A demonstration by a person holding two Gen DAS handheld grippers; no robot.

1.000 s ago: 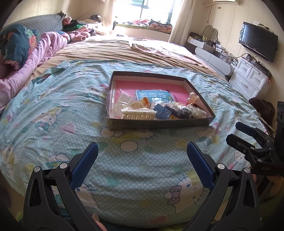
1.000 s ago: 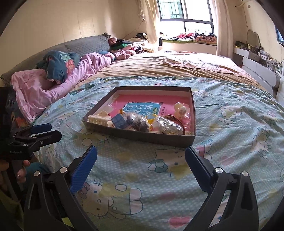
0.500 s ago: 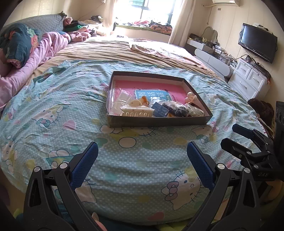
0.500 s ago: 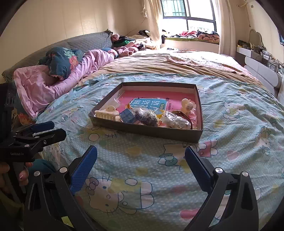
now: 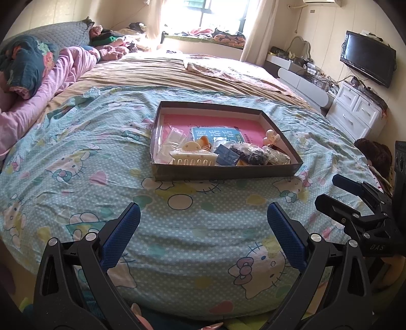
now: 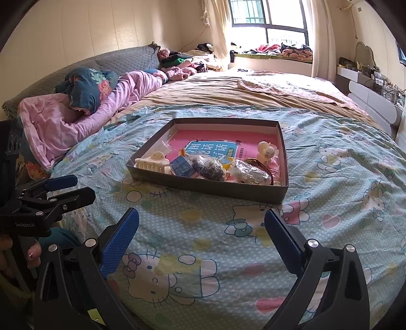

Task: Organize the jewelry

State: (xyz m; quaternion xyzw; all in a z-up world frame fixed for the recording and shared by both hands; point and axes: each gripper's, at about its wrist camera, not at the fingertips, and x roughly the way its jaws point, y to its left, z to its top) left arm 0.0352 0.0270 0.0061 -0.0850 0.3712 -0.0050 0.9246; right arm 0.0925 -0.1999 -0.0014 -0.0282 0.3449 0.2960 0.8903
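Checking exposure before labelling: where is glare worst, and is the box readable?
Left wrist view: window blown out white, box evenly lit and sharp. Right wrist view: window bright but bars visible; fisheye bends the bed edges.

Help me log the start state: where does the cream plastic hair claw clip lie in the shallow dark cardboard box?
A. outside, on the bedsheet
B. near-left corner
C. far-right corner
B: the cream plastic hair claw clip rests against the near wall, left end, of the shallow dark cardboard box.

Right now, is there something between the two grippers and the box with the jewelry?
Nothing visible. Only bare bedsheet lies between the open left gripper, the open right gripper and the box's near wall.
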